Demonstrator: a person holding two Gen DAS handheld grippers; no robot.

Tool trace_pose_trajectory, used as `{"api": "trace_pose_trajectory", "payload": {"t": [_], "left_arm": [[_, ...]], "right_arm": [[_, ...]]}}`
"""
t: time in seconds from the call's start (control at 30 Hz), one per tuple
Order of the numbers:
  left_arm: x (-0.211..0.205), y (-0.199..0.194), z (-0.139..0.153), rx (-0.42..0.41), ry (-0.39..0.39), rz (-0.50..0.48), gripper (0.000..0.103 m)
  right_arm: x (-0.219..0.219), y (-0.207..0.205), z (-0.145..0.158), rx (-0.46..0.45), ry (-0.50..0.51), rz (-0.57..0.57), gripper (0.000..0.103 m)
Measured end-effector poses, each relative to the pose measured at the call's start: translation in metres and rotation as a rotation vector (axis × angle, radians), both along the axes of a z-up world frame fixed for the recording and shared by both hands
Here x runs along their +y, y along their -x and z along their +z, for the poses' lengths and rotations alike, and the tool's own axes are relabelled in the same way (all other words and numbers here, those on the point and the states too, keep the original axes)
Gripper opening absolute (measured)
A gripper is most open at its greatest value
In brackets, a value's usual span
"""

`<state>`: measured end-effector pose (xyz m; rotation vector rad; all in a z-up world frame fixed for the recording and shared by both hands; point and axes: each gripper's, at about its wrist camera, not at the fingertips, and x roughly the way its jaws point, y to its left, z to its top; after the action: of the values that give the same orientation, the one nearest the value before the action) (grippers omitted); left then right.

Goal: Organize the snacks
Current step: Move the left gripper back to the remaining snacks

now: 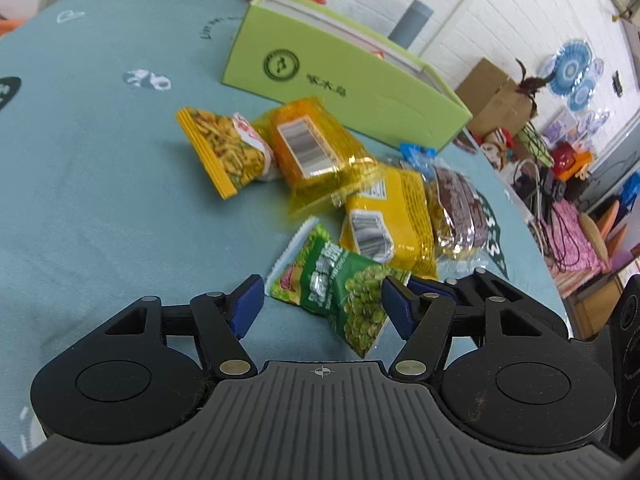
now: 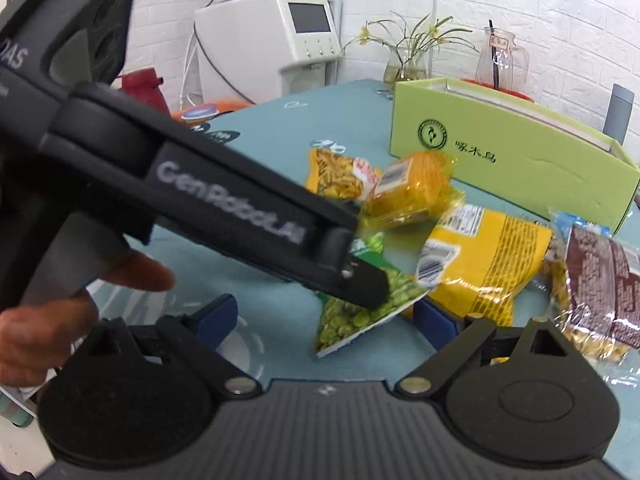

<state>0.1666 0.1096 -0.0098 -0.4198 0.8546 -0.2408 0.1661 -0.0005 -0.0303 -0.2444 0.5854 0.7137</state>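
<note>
**Green pea packet lined up between spread jaws**

The teal-clothed surface [image 1: 80, 200] carries an open lime-green box [image 1: 344, 80] at the back, probably the snacks' destination. In front lies a loose heap of yellow packets [image 1: 388, 216]. Nearest, the green pea packet [image 1: 344, 296] sits between the left gripper [image 1: 324, 304], jaws wide, apparently ready to pinch. The right gripper [image 2: 326, 316] waits alongside, jaws wide and empty.

**Two wrist views, low over one snack pile**

Left wrist view: set low and close above the blue tablecloth [image 1: 100, 168], facing forward toward the green box [image 1: 344, 88]. Right wrist view: equally low, angled from the other side. Shared by both: the green pea packet [image 1: 344, 300] [image 2: 352, 316], the yellow packets, the box [image 2: 512, 160].
</note>
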Motion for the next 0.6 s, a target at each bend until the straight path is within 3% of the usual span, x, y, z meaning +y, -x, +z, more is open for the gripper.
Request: {"api": "trace_pose_trajectory", "payload": {"t": [0.13,0.3,0.43,0.6], "left_arm": [[-0.006,-0.002,-0.001,-0.022,-0.033,-0.026,0.054],[0.0,-0.009,-0.001,-0.019,-0.029,-0.03,0.052],[0.017,-0.015,0.003,-0.041,-0.053,0.039,0.053],[0.011,-0.024,-0.003,-0.039,-0.016,-0.057,0.054]], "right_arm": [[0.002,-0.001,-0.007,-0.002,0.001,-0.001,0.094],[0.012,-0.014,-0.005,0.004,-0.006,0.016,0.094],[0.016,-0.021,-0.003,0.01,-0.012,0.027,0.094],[0.018,-0.035,0.001,0.028,-0.009,0.018,0.094]]}}
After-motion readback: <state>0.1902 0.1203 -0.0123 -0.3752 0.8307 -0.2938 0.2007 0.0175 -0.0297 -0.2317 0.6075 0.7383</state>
